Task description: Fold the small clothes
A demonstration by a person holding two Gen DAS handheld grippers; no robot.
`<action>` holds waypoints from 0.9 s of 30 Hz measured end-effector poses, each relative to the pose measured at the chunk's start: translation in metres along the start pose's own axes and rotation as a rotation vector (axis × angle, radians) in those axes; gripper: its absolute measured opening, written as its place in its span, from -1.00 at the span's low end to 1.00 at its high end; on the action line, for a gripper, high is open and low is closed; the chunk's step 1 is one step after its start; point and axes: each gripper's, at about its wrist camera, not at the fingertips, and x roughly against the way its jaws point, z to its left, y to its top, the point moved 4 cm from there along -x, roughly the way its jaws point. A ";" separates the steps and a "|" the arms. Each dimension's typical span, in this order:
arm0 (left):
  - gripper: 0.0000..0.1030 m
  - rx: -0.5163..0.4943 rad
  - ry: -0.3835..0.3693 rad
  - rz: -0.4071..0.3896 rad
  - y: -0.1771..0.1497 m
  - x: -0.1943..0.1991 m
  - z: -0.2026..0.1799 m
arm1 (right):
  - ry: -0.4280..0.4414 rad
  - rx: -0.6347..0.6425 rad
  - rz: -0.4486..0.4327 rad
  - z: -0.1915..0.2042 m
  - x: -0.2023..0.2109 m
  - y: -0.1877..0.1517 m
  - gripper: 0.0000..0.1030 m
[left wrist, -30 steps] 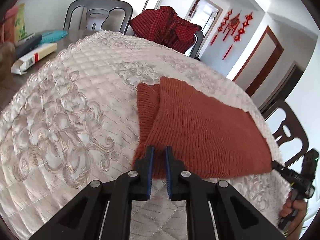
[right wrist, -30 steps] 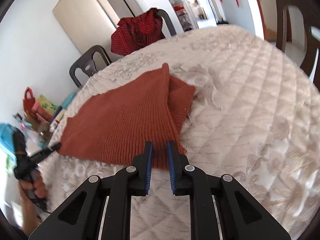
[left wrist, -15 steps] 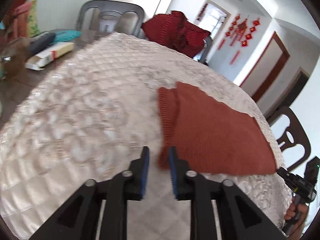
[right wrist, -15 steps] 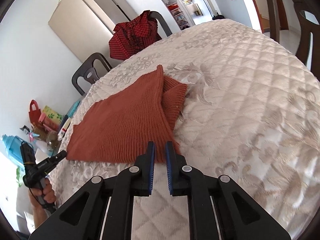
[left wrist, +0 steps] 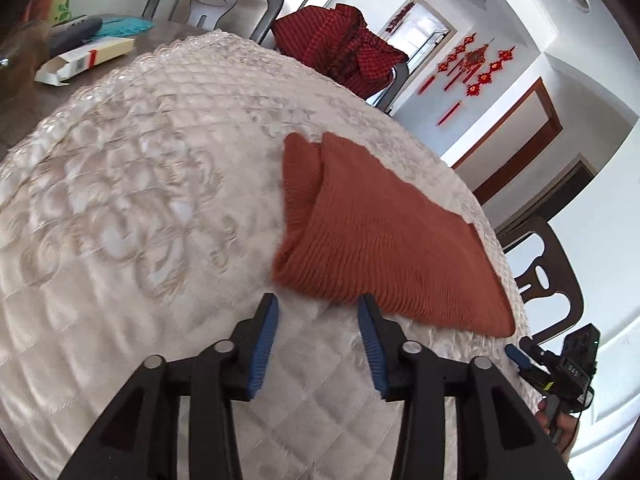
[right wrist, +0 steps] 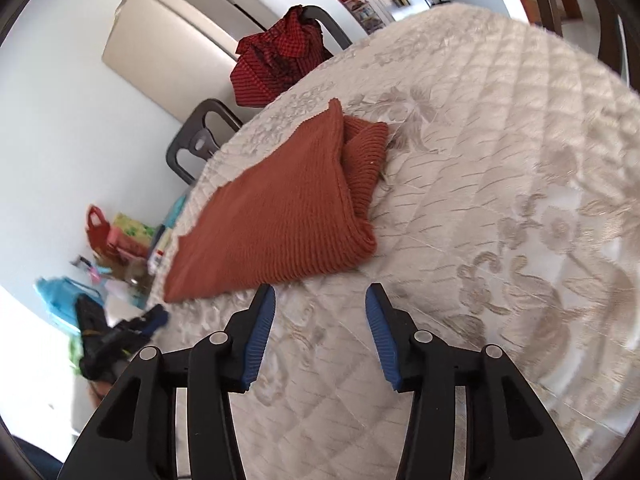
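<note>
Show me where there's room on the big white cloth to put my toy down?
The quilted cloth is bare left of the rust knit garment, up to the far edge by the grey chair. In the right wrist view it is also bare right of the garment. Crowded: the uncovered corner with the white box and the remote.

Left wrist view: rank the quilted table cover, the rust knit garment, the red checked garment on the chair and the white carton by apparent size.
1. quilted table cover
2. rust knit garment
3. red checked garment
4. white carton

The last two lie farther from the camera, so their true sizes stay unsure.
</note>
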 end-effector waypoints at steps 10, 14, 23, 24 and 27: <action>-0.09 0.060 -0.045 -0.022 0.012 -0.014 0.000 | 0.084 -0.107 -0.036 -0.002 -0.015 0.018 -0.07; -0.13 0.045 -0.034 -0.036 0.013 -0.018 -0.004 | 0.079 -0.124 -0.071 -0.003 -0.014 0.023 -0.07; -0.65 0.030 0.006 -0.025 0.015 -0.024 -0.005 | 0.004 -0.133 -0.070 -0.011 -0.023 0.025 -0.64; -0.68 0.026 0.006 -0.025 0.015 -0.023 -0.005 | 0.004 -0.132 -0.070 -0.011 -0.022 0.026 -0.64; -0.75 0.028 -0.002 -0.031 0.016 -0.017 -0.005 | 0.012 -0.132 -0.075 -0.011 -0.018 0.025 -0.68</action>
